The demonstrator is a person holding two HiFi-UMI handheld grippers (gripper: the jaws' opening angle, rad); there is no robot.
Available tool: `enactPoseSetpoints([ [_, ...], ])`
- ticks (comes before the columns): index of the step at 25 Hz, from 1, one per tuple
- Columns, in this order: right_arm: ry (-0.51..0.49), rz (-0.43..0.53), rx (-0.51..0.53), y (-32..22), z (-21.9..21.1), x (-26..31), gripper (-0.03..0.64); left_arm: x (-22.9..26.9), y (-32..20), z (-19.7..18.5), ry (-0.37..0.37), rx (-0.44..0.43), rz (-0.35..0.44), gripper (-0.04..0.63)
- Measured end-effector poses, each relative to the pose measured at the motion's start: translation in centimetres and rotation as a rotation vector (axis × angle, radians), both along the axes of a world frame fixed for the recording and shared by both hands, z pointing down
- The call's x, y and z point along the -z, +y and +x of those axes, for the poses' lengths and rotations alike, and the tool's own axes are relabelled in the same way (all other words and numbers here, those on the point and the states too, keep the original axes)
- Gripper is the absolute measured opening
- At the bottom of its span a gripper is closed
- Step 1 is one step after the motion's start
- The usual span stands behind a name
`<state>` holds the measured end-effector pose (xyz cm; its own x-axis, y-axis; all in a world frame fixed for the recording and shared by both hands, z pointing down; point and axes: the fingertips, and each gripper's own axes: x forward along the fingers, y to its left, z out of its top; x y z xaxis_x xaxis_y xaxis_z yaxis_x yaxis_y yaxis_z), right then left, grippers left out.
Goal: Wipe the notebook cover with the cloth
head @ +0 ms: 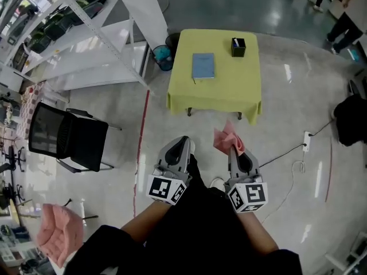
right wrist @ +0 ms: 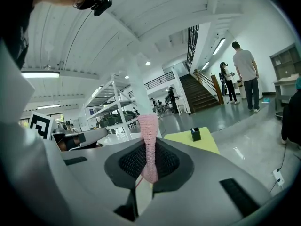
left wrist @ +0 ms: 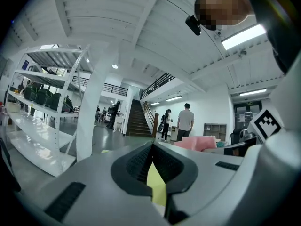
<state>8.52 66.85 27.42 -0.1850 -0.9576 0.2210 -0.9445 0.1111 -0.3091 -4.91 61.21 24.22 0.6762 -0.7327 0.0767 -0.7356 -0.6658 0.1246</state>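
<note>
Standing well back from the yellow table (head: 218,93), we held both grippers low before us, side by side and pointing toward it. Our right gripper (head: 232,149) was clamped on the pink cloth (head: 227,135), which stuck out past its tips. Our left gripper (head: 183,142) was closed on nothing. The blue notebook (head: 203,65) lay flat on the table, near a black box (head: 238,47).

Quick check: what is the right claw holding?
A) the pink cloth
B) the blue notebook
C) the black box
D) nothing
A: the right claw is shut on the pink cloth, which sticks up between its jaws, while the blue notebook lies on the yellow table.
</note>
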Motion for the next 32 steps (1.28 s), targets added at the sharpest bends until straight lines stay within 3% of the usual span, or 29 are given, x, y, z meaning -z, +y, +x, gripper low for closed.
enactPoseSetpoints([
  [7,0.047,-0.068,-0.022,-8.6,-0.5,-1.4,0.040,-0.8,-8.2,0.1,0.011,-0.039,0.010,0.008],
  [10,0.073,-0.090,-0.004,-14.1,-1.6,-1.6,0.040,-0.9,-13.4,-1.8,0.006,-0.013,0.020,0.008],
  [19,0.113,-0.126,0.152,-29.7,-9.6,-0.6,0.038,-2.3,-25.7,-8.9,0.066,-0.005,-0.062,0.008],
  [25,0.116,-0.167,0.153,-35.1,-11.7,-1.6,0.038,-2.0,-30.8,-10.4,0.103,-0.032,-0.050,0.008],
  [32,0.095,-0.167,0.129,-38.9,-10.6,-2.3,0.040,-2.0,-33.7,-11.4,0.099,-0.023,-0.058,0.008],
])
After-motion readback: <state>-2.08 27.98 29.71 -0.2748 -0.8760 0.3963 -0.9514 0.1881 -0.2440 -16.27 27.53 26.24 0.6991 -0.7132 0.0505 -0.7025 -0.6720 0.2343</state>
